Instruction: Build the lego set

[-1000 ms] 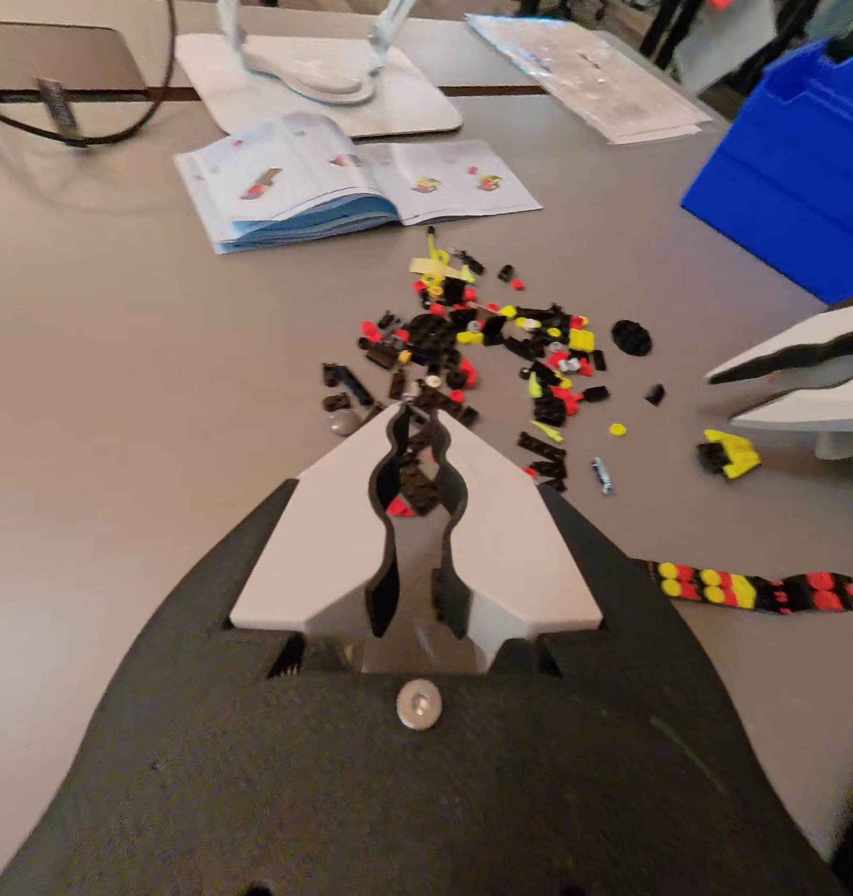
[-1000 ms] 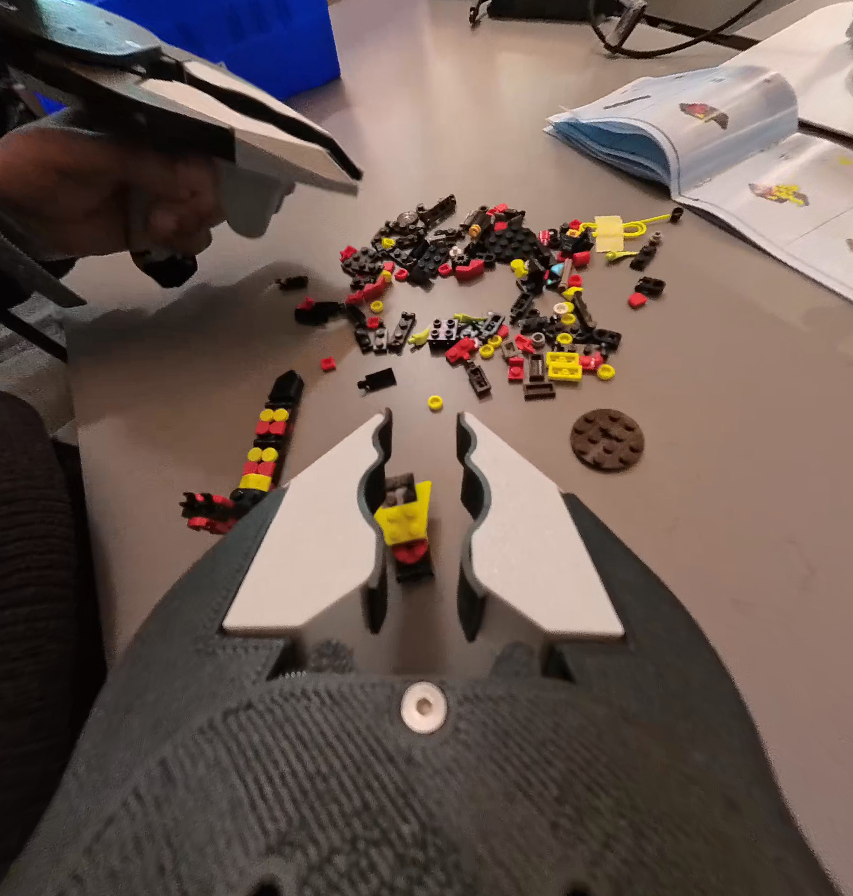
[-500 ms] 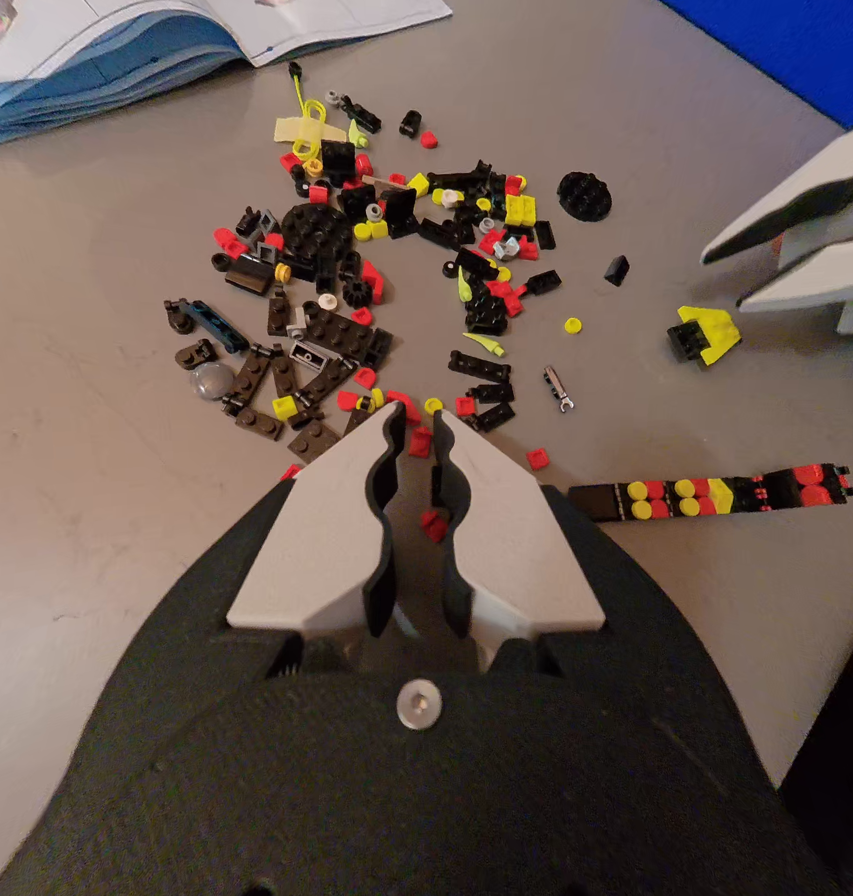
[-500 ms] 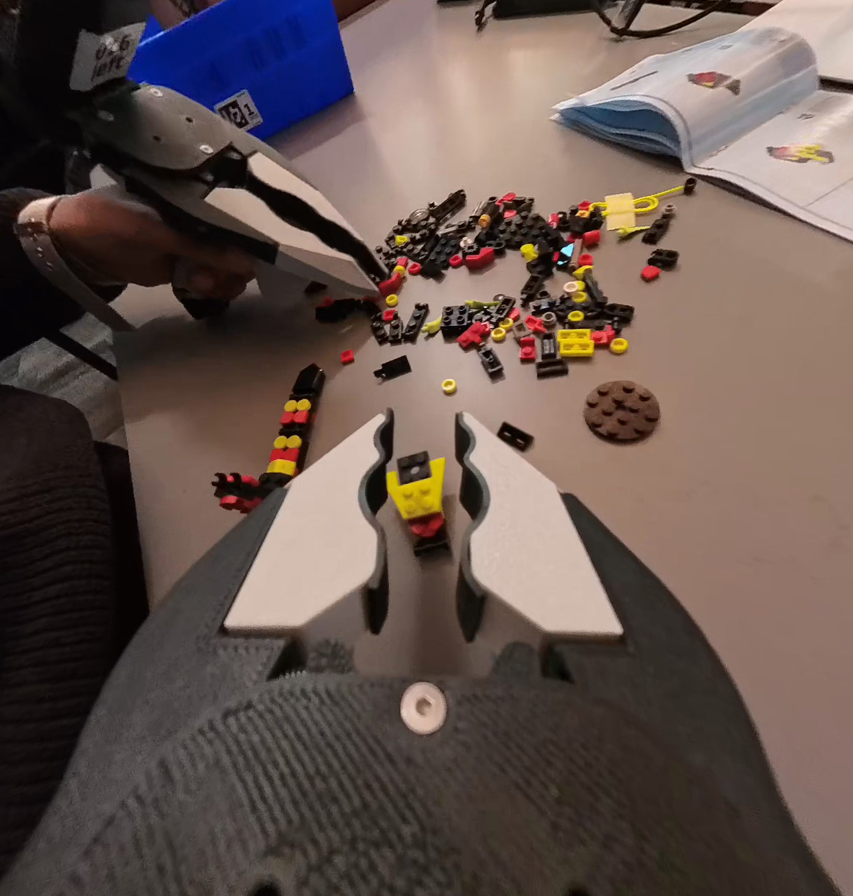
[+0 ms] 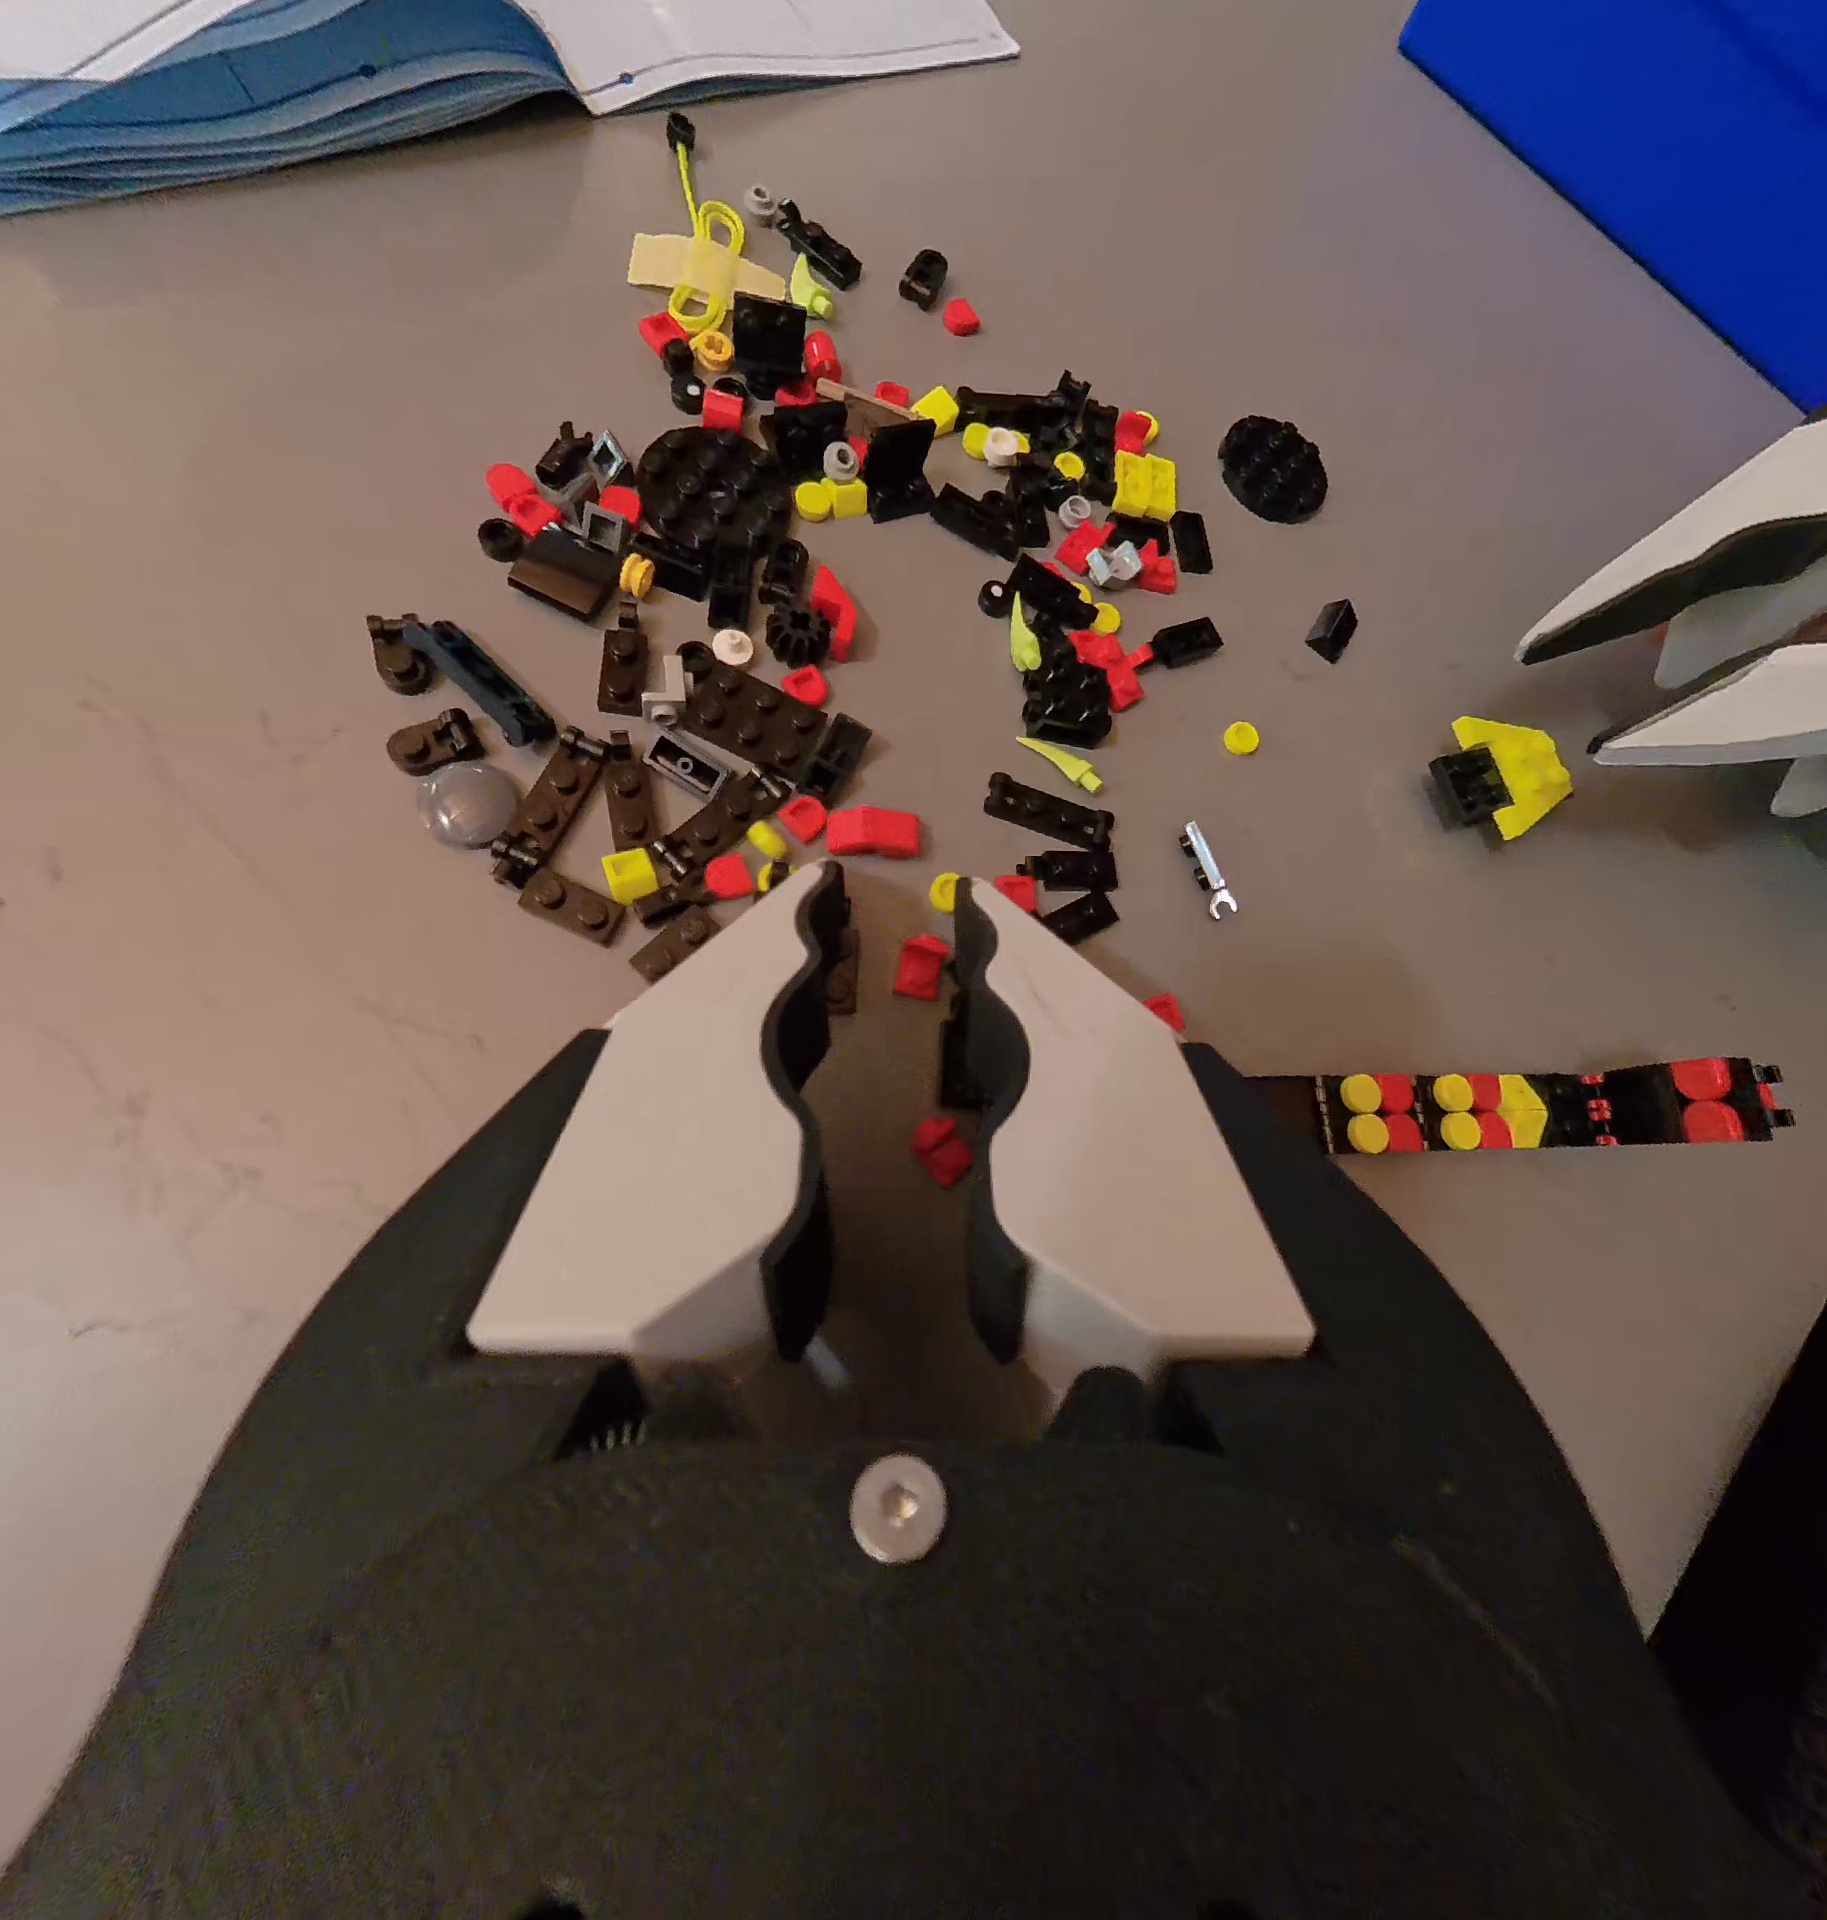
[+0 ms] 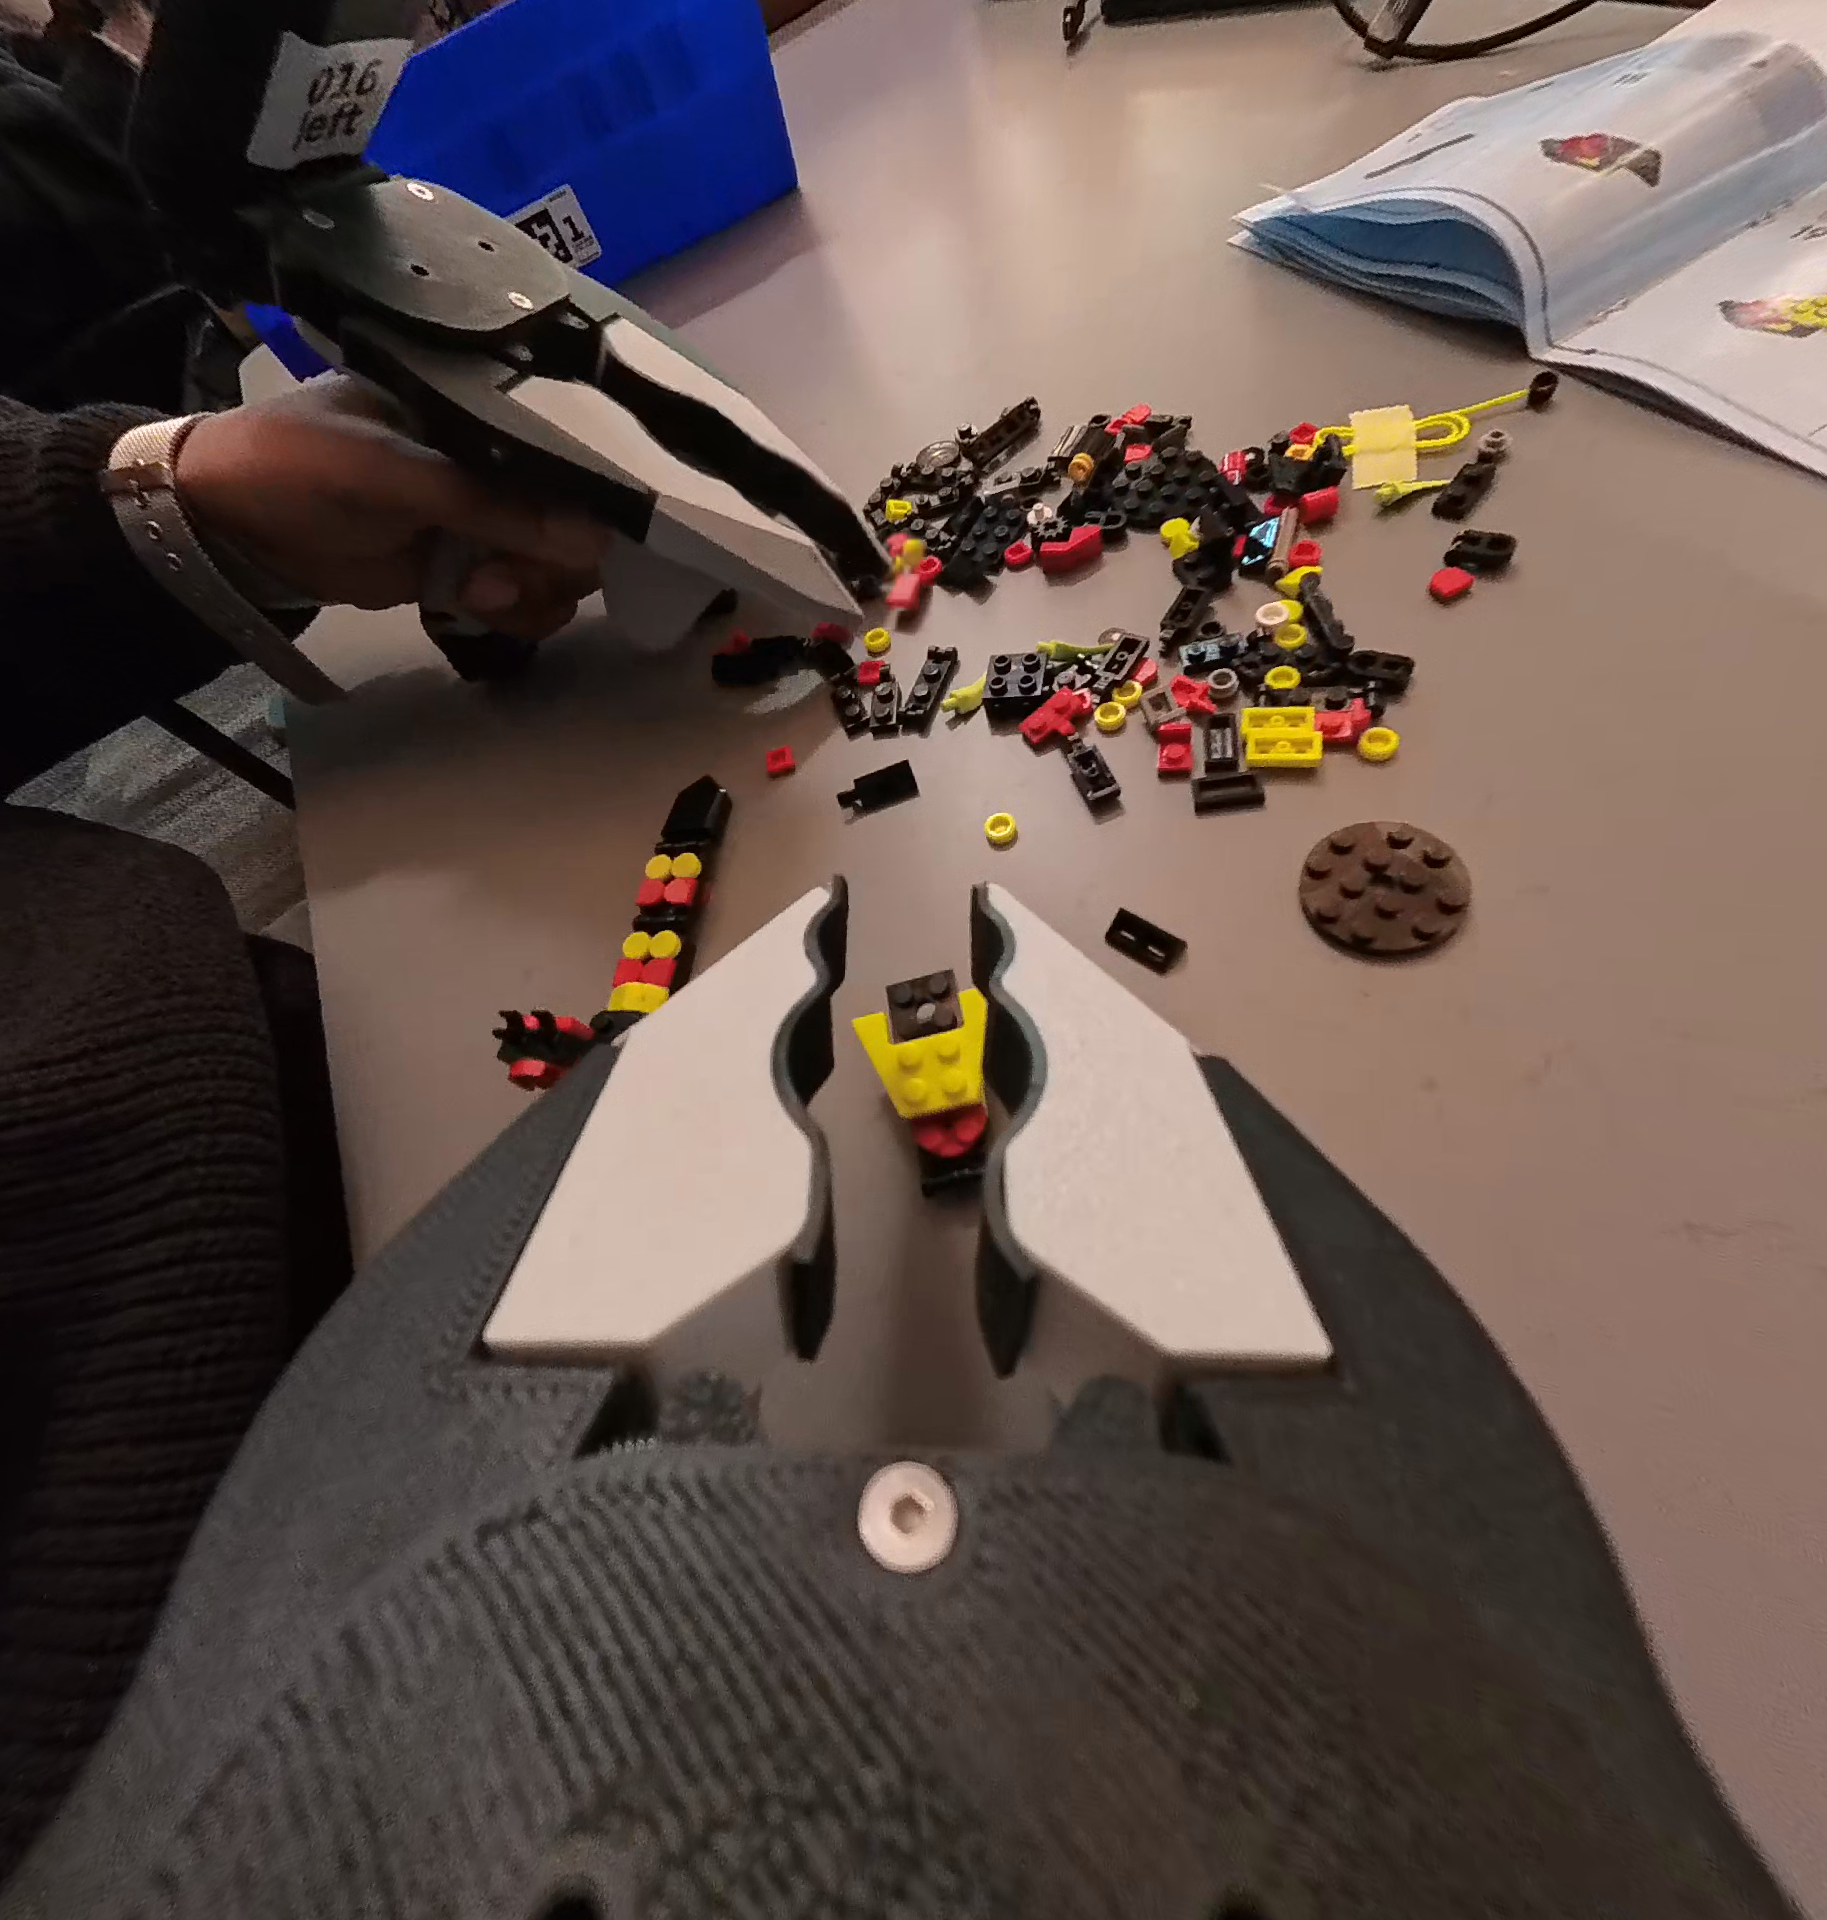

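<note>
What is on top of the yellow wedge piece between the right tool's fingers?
A small black studded plate sits on the yellow wedge-shaped piece at its far end. A red piece pokes out at its near end. What lies beneath the wedge is covered.

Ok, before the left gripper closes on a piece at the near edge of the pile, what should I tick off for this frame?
1. Left gripper open: ok, a gap shows between its fingers.
2. A piece lies between them: ok, a small red piece sits in the gap.
3. Only that piece in the gap: not ok, black pieces crowd both fingers.
4. Fingertips down at table level: cannot tell.
5. Right gripper clear of the pile: ok, open around the yellow wedge assembly, not touching it.
6. Striped strip out of the way: ok, it lies to the side.
</note>
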Demonstrator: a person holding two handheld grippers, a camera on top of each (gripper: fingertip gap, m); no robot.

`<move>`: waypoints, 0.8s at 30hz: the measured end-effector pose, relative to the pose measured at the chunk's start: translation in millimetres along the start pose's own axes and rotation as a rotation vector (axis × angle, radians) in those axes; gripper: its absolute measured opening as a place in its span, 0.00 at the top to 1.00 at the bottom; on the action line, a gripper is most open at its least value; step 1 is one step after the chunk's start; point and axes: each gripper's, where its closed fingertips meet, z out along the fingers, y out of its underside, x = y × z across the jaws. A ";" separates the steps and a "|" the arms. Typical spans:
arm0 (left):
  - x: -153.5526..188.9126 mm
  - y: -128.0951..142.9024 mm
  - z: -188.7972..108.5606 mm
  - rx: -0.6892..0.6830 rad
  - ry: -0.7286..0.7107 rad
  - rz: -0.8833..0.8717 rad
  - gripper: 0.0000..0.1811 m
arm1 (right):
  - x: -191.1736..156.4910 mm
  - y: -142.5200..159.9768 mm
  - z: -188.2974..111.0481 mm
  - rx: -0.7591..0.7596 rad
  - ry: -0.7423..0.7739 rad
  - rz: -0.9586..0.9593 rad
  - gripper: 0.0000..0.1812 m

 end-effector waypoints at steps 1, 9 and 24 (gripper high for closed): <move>0.1 0.3 0.3 -0.003 0.001 0.000 0.91 | -0.3 0.2 0.4 -0.001 -0.001 -0.001 0.88; 1.4 -8.4 2.7 0.029 -0.004 0.015 0.91 | -1.9 1.3 1.9 -0.005 -0.010 0.004 0.88; 4.0 -13.8 -16.9 -0.048 -0.008 0.654 0.89 | -13.3 -6.0 -0.5 0.023 -0.051 0.028 0.87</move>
